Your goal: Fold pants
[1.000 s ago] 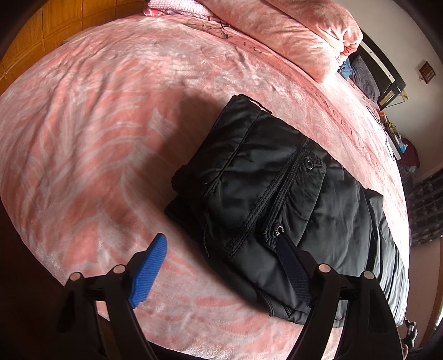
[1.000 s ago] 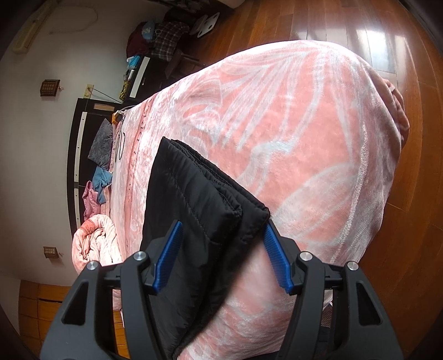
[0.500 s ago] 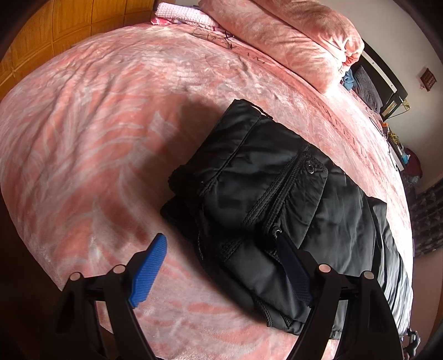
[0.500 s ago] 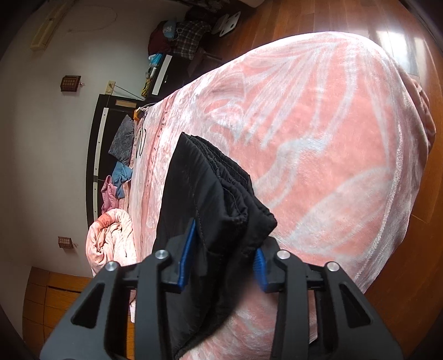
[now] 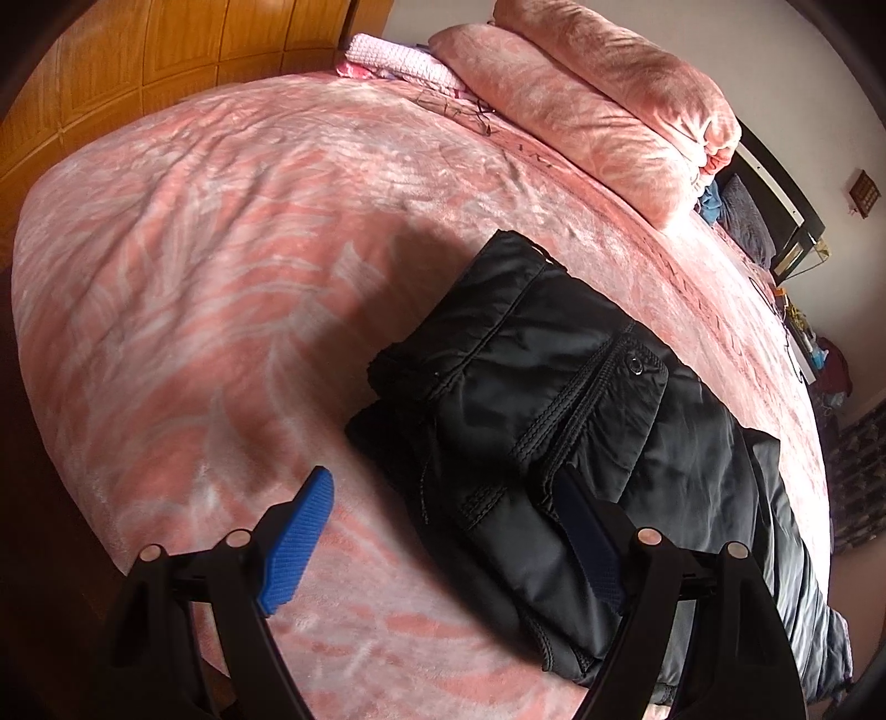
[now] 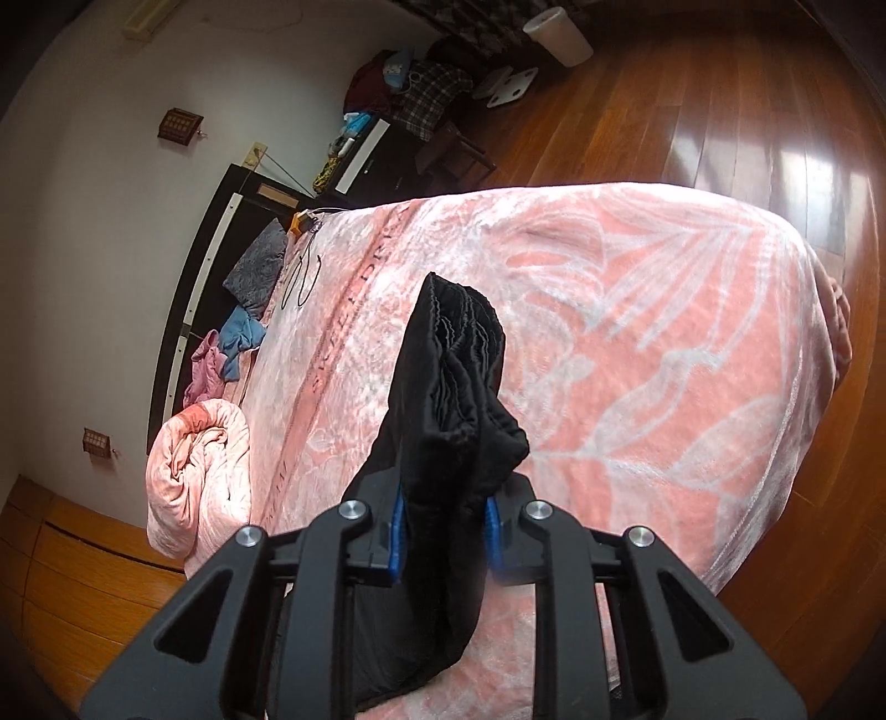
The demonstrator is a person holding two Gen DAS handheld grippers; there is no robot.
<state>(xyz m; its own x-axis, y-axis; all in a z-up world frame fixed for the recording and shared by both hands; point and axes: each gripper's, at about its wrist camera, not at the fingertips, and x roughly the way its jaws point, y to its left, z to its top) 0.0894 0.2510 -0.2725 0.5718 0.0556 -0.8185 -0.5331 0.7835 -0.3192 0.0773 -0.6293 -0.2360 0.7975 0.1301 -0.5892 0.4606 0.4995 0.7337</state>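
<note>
Black padded pants lie folded on the pink bedspread, waist and zipped pocket toward my left gripper. It hangs open above that end, one blue pad over the blanket and the other over the fabric, gripping nothing. In the right wrist view the other end of the pants is bunched and lifted off the bed. My right gripper is closing on it, both blue pads pressing the thick fold between them. The fabric below the pads is hidden by the gripper.
A rolled pink quilt lies by the black headboard, with loose clothes beside it. Wooden floor surrounds the bed's edge, and a white bin stands far off. Orange wood panelling backs the bed.
My right gripper's jaws have narrowed onto the pants' end and risen, lifting and bunching the fabric. The left gripper stayed open and tilted slightly over the waist end.
</note>
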